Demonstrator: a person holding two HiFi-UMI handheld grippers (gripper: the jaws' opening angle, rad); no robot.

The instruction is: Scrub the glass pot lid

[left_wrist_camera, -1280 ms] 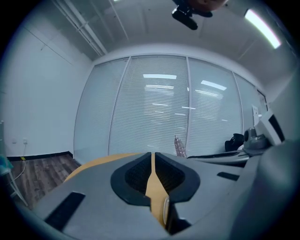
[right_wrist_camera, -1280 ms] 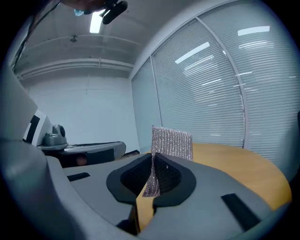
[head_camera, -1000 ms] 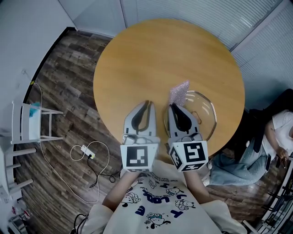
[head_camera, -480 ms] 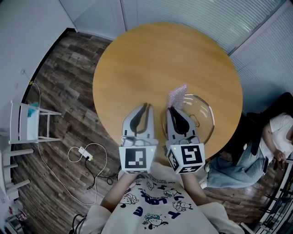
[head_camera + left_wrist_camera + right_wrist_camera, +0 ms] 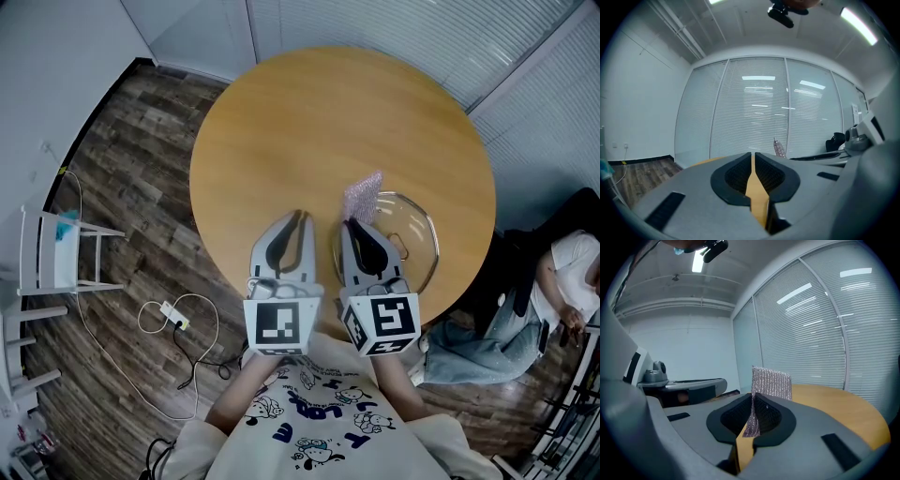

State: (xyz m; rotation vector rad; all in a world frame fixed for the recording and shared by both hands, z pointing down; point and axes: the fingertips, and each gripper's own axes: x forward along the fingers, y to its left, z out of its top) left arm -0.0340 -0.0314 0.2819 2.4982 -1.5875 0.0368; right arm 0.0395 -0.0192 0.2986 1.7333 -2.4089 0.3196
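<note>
A clear glass pot lid (image 5: 412, 230) lies on the round wooden table (image 5: 309, 122) near its right front edge. My right gripper (image 5: 352, 223) is shut on a pinkish mesh scrubbing cloth (image 5: 364, 193), which stands up from the jaws (image 5: 771, 380) just left of the lid. My left gripper (image 5: 298, 217) is beside it over the table's front edge, shut with nothing between its jaws (image 5: 752, 159). The cloth's tip (image 5: 777, 147) shows far off in the left gripper view.
A seated person (image 5: 553, 291) is at the right past the table edge. A white chair (image 5: 56, 253) stands at the left. A power strip with cable (image 5: 173, 314) lies on the wooden floor. Glass walls with blinds (image 5: 759, 108) stand beyond the table.
Both grippers and the cloth shifted slightly left and down in the view during the first half second; since then nothing has moved.
</note>
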